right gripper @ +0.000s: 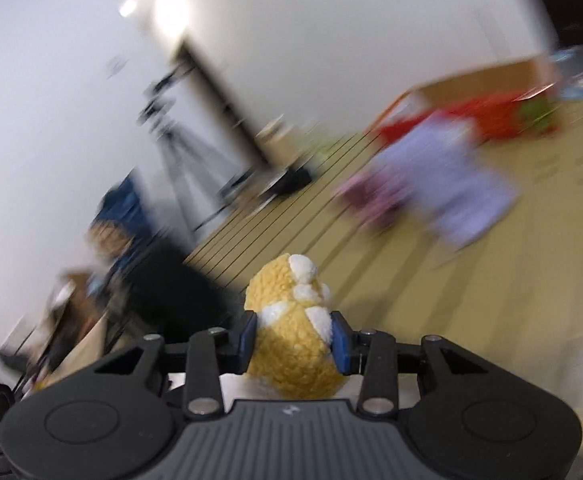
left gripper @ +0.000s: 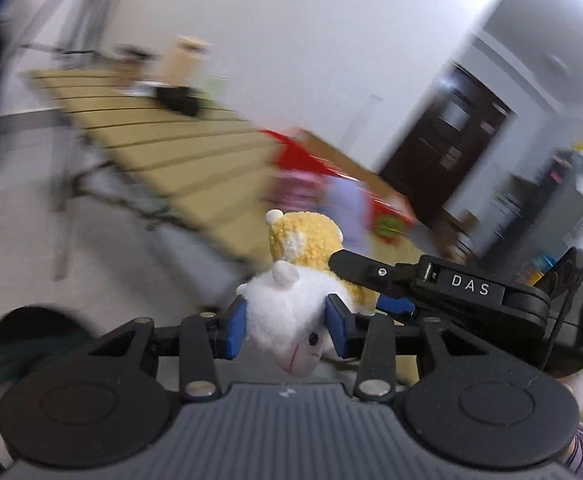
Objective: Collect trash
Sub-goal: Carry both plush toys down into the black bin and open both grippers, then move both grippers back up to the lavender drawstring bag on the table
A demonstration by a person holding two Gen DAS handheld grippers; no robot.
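A plush toy [left gripper: 303, 248] with a yellow woolly body and a white head hangs in the air between both grippers. My left gripper [left gripper: 287, 328] is shut on its white head, which points down towards the camera. In the left wrist view my right gripper [left gripper: 365, 284] comes in from the right, its black finger [left gripper: 355, 266] lying across the yellow body. The right wrist view shows the toy's yellow back [right gripper: 291, 352] pinched between the blue pads [right gripper: 341, 344] of my right gripper [right gripper: 294, 344], which is shut on it. The background is smeared by motion.
A slatted wooden table [left gripper: 163, 148] stands behind, with a red box [left gripper: 303, 160], a lilac cloth [right gripper: 451, 184], something pink [right gripper: 371, 196] and blurred items at its far end. A dark round opening [left gripper: 31, 344] lies low on the left. A tripod [right gripper: 175, 148] and a dark door [left gripper: 451, 148] stand by the white wall.
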